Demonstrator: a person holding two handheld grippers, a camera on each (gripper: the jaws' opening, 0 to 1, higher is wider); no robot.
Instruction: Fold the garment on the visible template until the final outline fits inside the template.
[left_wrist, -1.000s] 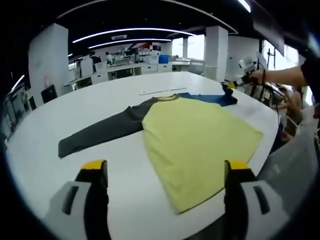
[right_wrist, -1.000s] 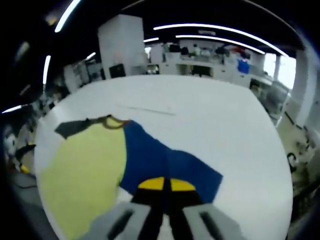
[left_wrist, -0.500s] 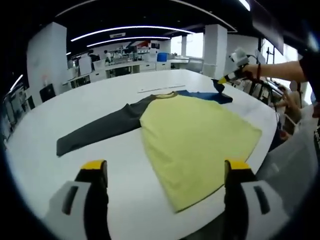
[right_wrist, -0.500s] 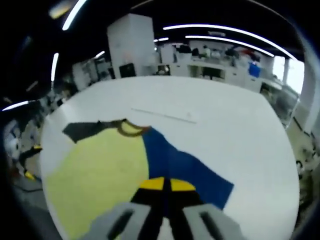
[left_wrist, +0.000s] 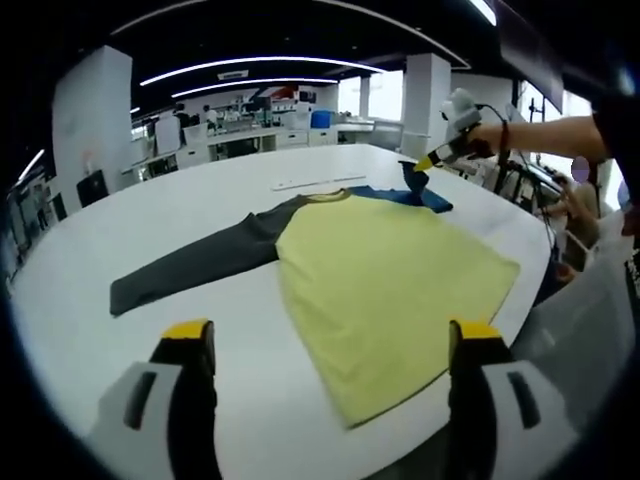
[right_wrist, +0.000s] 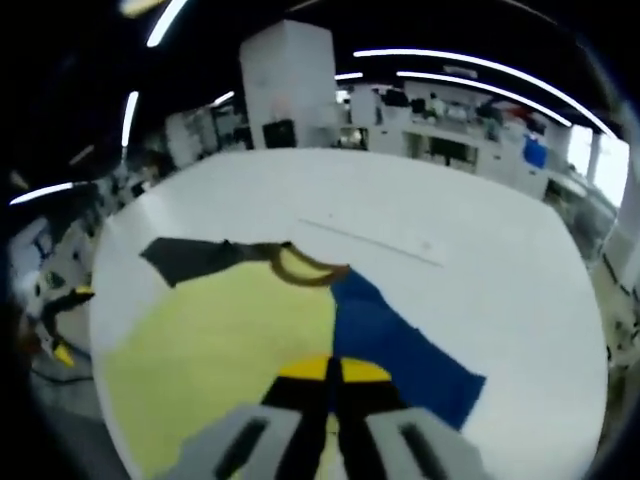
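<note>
the blue sleeve's cuff end is hidden behind the right gripper; the garment's hem is cut off low in the right gripper view; no template outline can be made out on the table.

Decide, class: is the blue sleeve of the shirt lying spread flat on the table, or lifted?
Lifted. In the left gripper view the right gripper holds the blue sleeve's cuff end above the white table, while the grey sleeve lies flat.

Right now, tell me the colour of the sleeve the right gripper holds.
Blue sleeve, clearest in the right gripper view, pinched by the right gripper.
</note>
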